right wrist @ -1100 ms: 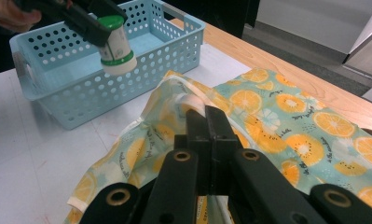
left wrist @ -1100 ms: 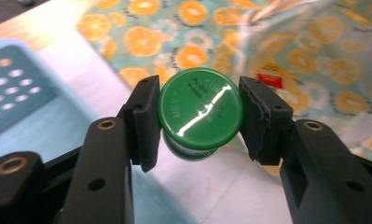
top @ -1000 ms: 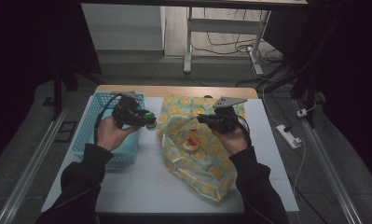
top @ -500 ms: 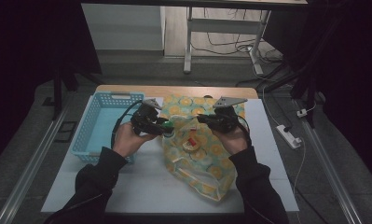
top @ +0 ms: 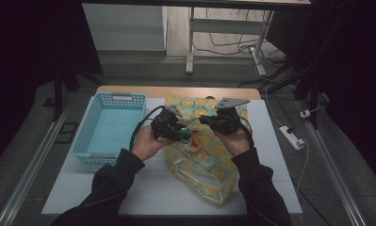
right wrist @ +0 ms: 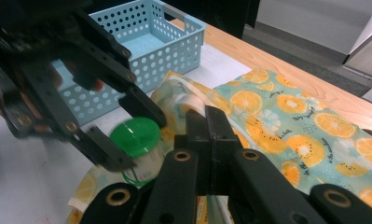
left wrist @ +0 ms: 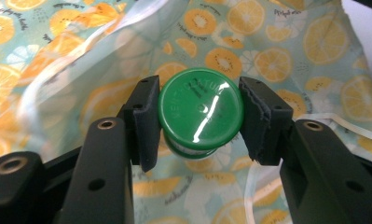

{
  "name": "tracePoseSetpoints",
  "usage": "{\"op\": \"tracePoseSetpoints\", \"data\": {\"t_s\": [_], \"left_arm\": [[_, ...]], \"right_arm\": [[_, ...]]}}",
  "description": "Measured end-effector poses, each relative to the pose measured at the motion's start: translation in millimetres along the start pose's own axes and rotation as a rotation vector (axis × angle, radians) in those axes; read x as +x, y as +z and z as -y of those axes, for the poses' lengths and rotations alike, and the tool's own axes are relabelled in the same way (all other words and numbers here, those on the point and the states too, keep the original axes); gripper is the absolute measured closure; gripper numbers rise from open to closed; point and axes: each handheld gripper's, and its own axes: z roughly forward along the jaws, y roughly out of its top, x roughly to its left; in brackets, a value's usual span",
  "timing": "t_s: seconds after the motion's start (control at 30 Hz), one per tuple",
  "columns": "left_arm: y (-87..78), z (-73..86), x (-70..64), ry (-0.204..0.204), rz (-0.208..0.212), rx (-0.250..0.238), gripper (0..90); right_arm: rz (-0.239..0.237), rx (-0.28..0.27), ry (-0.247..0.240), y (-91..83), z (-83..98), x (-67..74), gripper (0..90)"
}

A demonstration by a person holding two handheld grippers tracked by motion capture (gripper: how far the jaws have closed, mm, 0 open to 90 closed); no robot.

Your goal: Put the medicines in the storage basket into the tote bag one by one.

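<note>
A small jar with a green lid sits between the pads of my left gripper, which is shut on it. It hangs above the mouth of a clear bag printed with orange slices. My right gripper is shut, pinching the bag's raised rim just right of the jar. In the high view the right gripper faces the left one over the bag. Something red lies inside the bag below the jar.
A light blue perforated basket stands on the white mat at the left, beside the bag. A power strip lies on the floor to the right of the table. The table's wooden far edge runs behind the bag.
My left hand has carried the jar to the right, from over the basket to over the bag's mouth. The right gripper has stayed where it was.
</note>
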Motion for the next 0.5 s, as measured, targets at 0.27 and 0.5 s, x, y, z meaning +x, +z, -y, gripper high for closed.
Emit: {"op": "tracePoseSetpoints", "data": {"t_s": [0.27,0.5], "left_arm": [[14.6,-5.8,8.8,-0.02,-0.039,-0.013,51.5],[23.1,-6.1,20.7,-0.054,-0.071,-0.023,51.5]], "right_arm": [[-0.002,0.002,-0.002,1.1,-0.2,1.2,90.0],[-0.002,0.004,-0.003,2.4,0.2,1.1,90.0]]}}
